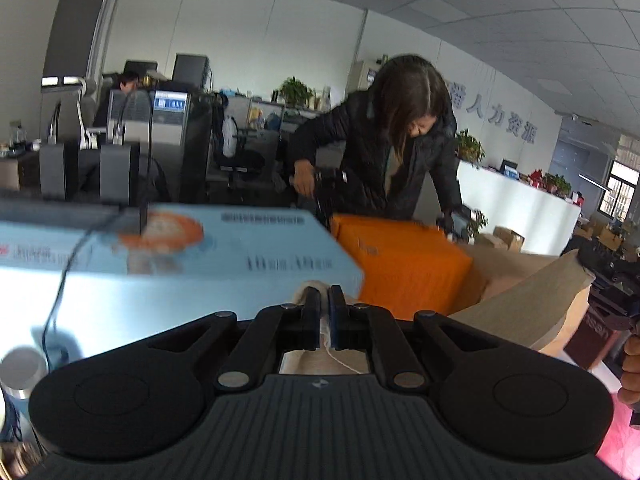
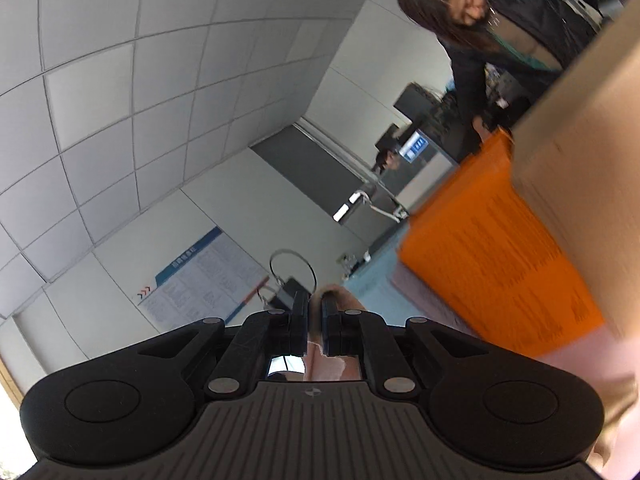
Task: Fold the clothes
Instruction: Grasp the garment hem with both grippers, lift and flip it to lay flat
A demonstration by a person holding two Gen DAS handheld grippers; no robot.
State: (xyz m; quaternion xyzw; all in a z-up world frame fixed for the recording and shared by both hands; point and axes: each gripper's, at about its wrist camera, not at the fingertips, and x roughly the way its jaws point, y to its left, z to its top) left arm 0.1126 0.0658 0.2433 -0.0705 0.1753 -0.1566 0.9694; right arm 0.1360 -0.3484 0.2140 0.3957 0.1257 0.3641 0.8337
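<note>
Beige knit cloth (image 1: 532,304) is the garment being handled: a bunched edge of it is pinched between the closed jaws of the left gripper (image 1: 325,294), with a loose pale thread trailing back from the pinch toward the gripper's body. From there the cloth stretches away to the right of the left gripper as a broad taut sheet, tilted upward. The right gripper (image 2: 315,300) is likewise clamped on a fold of the same pale cloth, which pokes out just past its fingertips and shows again in the gap behind them; more of the cloth fills the right edge of that tilted view. Ahead of the left gripper and to its right lies a folded orange garment (image 1: 400,260), partly covered by the beige sheet. Ahead and to the left sits a blurred light-blue box (image 1: 180,248). Beyond the orange garment, another person in a dark jacket (image 1: 384,140) bends over it, holding dark devices in both hands.
</note>
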